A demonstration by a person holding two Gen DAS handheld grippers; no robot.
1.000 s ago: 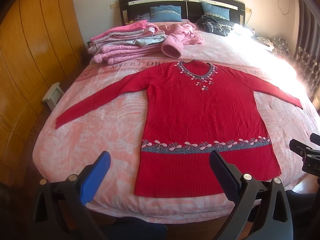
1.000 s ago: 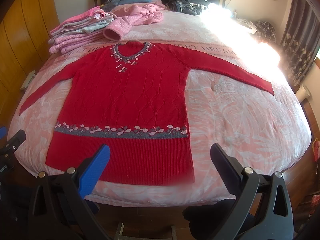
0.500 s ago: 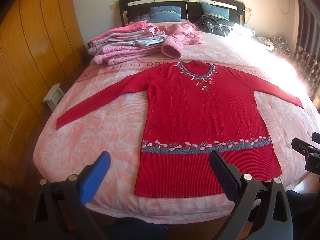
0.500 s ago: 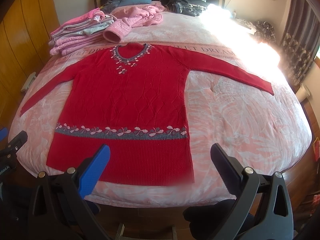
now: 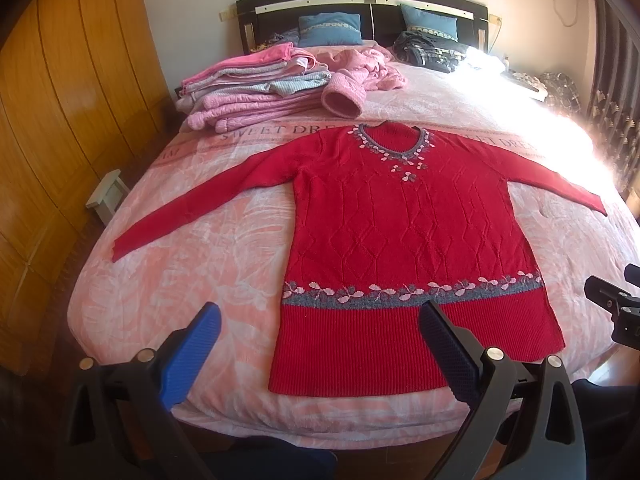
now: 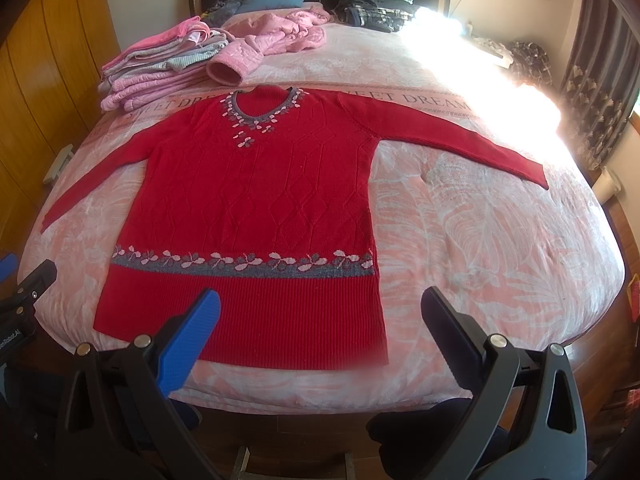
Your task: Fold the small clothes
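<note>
A red knit sweater [image 5: 404, 236] with a grey floral hem band lies flat, sleeves outspread, on the pink bed [image 5: 188, 256]. Left tool [image 5: 320, 330] and right tool [image 6: 320, 312] hover spread, empty, at the bed's foot.

Very little differs from a second ago. Seen from the left wrist, the red sweater [image 5: 404, 248] sits a touch higher and further right in view, so the left hand-held gripper [image 5: 320, 344] has drifted slightly relative to the sweater's hem. The right hand-held gripper [image 5: 616, 308], showing at the edge beyond the sweater's right hem corner, has slid outward and a little lower. From the right wrist, the sweater [image 6: 256, 216] has edged right and down, and the left hand-held gripper [image 6: 24, 292] beside its left hem corner has shifted slightly.
</note>
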